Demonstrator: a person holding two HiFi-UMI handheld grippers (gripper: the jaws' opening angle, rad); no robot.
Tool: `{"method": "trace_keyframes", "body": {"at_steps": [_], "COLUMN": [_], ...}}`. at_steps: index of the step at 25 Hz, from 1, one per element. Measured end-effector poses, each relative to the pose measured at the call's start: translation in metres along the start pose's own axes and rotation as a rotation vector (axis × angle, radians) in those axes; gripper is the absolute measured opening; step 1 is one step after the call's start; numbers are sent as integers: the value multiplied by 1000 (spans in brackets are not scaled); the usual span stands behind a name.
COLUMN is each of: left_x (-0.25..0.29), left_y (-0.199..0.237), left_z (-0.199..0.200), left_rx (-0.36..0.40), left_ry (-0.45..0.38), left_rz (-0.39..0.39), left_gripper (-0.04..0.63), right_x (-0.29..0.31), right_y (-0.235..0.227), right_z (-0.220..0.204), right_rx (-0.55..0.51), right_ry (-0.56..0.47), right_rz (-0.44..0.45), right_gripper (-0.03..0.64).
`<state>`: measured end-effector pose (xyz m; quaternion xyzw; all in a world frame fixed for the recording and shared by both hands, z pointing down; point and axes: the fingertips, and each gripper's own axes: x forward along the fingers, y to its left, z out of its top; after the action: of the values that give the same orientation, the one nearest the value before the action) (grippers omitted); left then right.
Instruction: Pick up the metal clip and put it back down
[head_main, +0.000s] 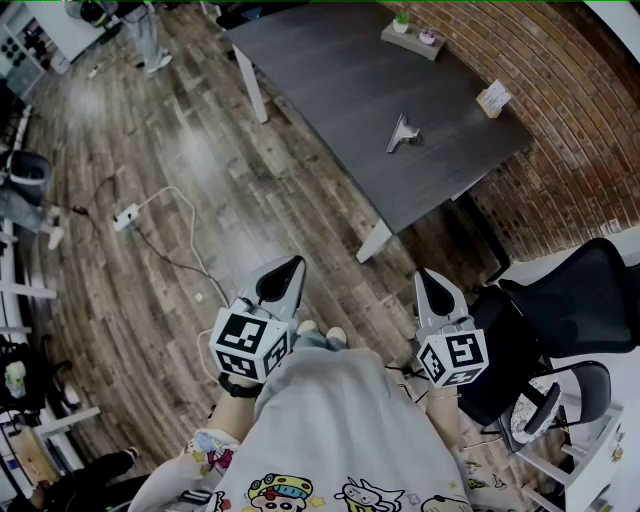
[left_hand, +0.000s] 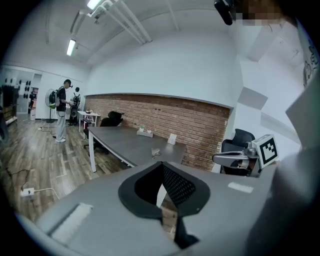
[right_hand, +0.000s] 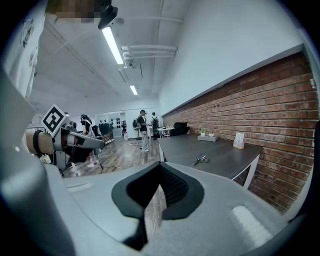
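Note:
The metal clip (head_main: 403, 133) lies on the dark grey table (head_main: 330, 80), near its right end. It also shows small in the left gripper view, clip (left_hand: 155, 151), and in the right gripper view, clip (right_hand: 201, 160). Both grippers hang over the wooden floor close to the person's body, well short of the table. My left gripper (head_main: 292, 264) is shut with nothing between its jaws, and so is my right gripper (head_main: 426, 276). Each gripper shows in the other's view: the right gripper (left_hand: 235, 158) and the left gripper (right_hand: 80, 141).
A small tray with potted plants (head_main: 412, 38) and a card stand (head_main: 493, 98) sit on the table by the brick wall. Black office chairs (head_main: 570, 300) stand at the right. A power strip (head_main: 125, 216) with cable lies on the floor. People stand far back (left_hand: 62, 110).

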<state>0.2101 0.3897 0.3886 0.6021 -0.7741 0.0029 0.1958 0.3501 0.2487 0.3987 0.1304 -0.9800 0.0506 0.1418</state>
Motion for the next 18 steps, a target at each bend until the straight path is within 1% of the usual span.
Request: {"method": "trace_keyframes", "body": {"at_steps": [4,5,8,11,13,18], "left_x": [-9,-12,-18,-22,-23,-20], "left_y": [-7,-8,-11,-16,-17,-7], "left_z": [-5,-7,-10,-12,-15,-21], "left_rx": [-12,-14,-13,-15,-18,-28], "left_ry": [-15,-21,-39,-43,-39,-26], "left_rz": [11,18,40,43,44,51], "left_gripper": [15,15,20,56,63,118], "right_x": [-8,-10,-16,-23,-25,-15], "right_y": [5,6,10,14,16,20], "right_z": [-3,-4,-6,-6,-6,-7], "right_rx": [23,27,27,22,23,26], "right_ry": [-14,-18,-26,-37,-38,-23], "right_rz": [21,25,42,54,61,81], "right_gripper": [3,12,87,119,137,172]}}
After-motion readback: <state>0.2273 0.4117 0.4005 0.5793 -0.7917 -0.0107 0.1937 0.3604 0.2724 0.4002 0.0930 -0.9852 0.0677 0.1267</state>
